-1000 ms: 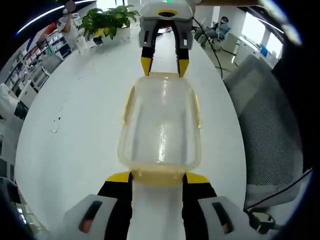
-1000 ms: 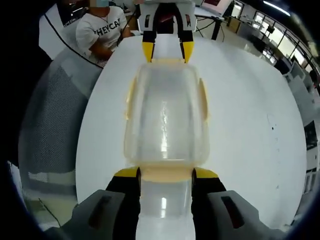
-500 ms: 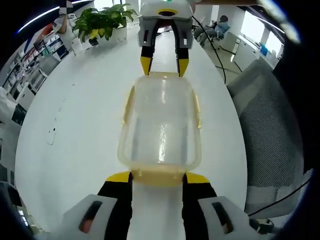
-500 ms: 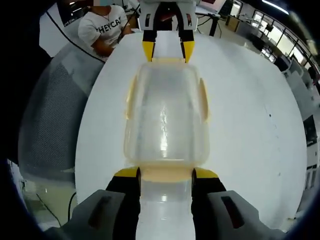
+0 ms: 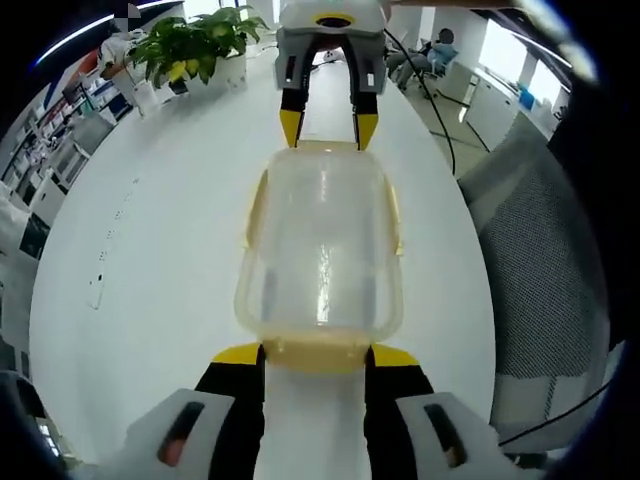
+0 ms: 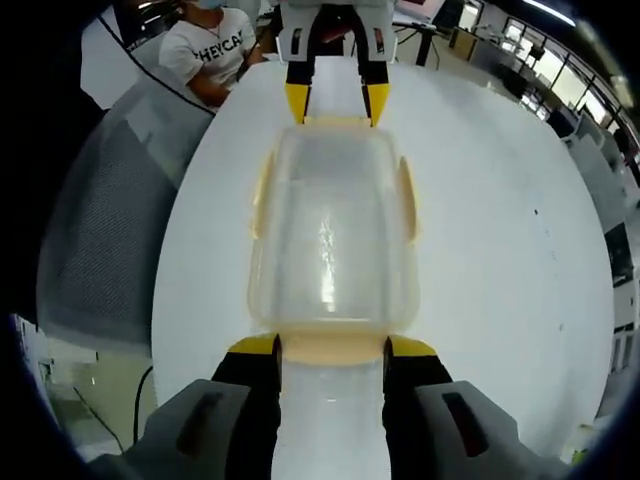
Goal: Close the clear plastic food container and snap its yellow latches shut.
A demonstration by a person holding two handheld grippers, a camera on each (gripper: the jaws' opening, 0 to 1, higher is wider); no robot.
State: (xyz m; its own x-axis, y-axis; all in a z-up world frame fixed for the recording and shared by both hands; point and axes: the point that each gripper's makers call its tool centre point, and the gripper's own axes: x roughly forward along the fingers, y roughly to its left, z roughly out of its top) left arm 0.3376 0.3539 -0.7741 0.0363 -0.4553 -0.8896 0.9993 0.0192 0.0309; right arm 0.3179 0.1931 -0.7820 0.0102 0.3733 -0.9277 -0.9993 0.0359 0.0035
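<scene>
Change: nothing is shifting; my grippers are staying put.
Left gripper (image 5: 316, 352): bracketing the container's (image 5: 320, 245) near-end latch (image 5: 315, 351).
Right gripper (image 6: 331, 345): bracketing the opposite latch (image 6: 331, 343), frame bottom.
Counter (image 5: 150, 230): carrying the container.

White table (image 5: 150, 250) w/ clear container (image 5: 320, 250), potted plant (image 5: 195, 45) on it.

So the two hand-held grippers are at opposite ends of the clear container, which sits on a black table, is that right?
Not quite: the table is white, as the left gripper view shows. The rest holds: the left hand-held gripper and the right hand-held gripper flank opposite ends of the clear container.
</scene>
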